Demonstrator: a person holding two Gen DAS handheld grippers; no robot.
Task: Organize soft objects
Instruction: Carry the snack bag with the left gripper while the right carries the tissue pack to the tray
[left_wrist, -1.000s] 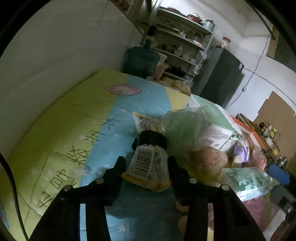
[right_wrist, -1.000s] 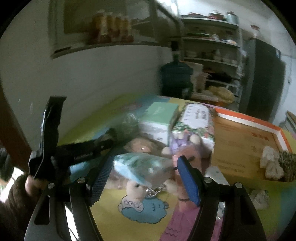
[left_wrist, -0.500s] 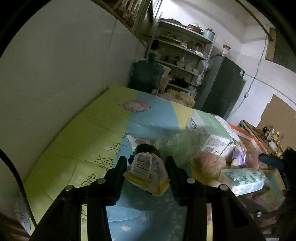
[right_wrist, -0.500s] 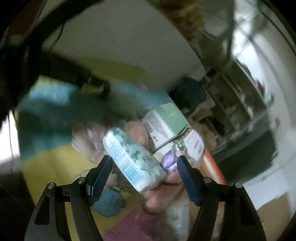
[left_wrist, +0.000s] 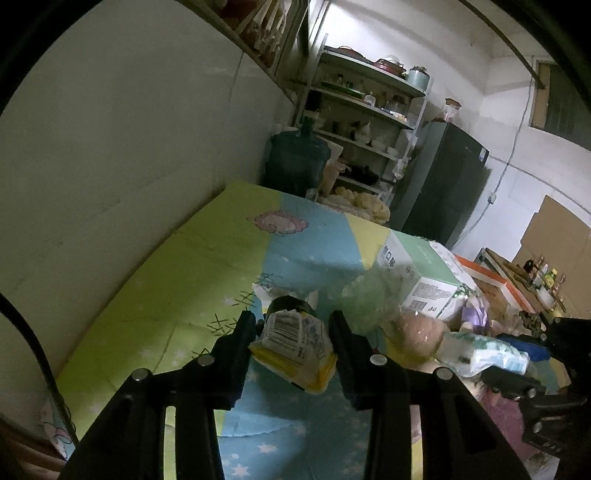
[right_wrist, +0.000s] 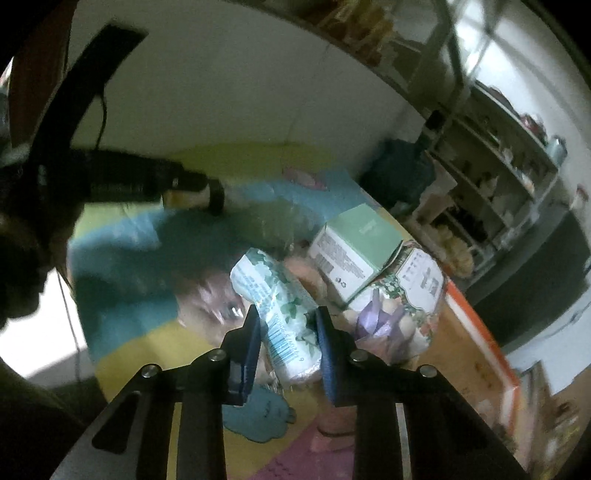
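My left gripper pinches a yellow packet with a barcode label and a black cap, held above the colourful play mat. Its jaws are still closing on the packet. In the right wrist view my right gripper has its blue pads pressed on a white tissue pack with green leaf print, and the jaws are still closing. The same tissue pack shows at the right of the left wrist view. The left gripper appears as a dark blurred bar at upper left.
A green tissue box leans on a floral tissue pack. A clear plastic bag and a pinkish plush lie beside them. A wall borders the mat's left side. A water jug, shelves and a dark fridge stand behind.
The right gripper's jaws have closed from wide apart onto the tissue pack, and its wrist has rolled. The left gripper has risen and drawn back with the yellow packet.
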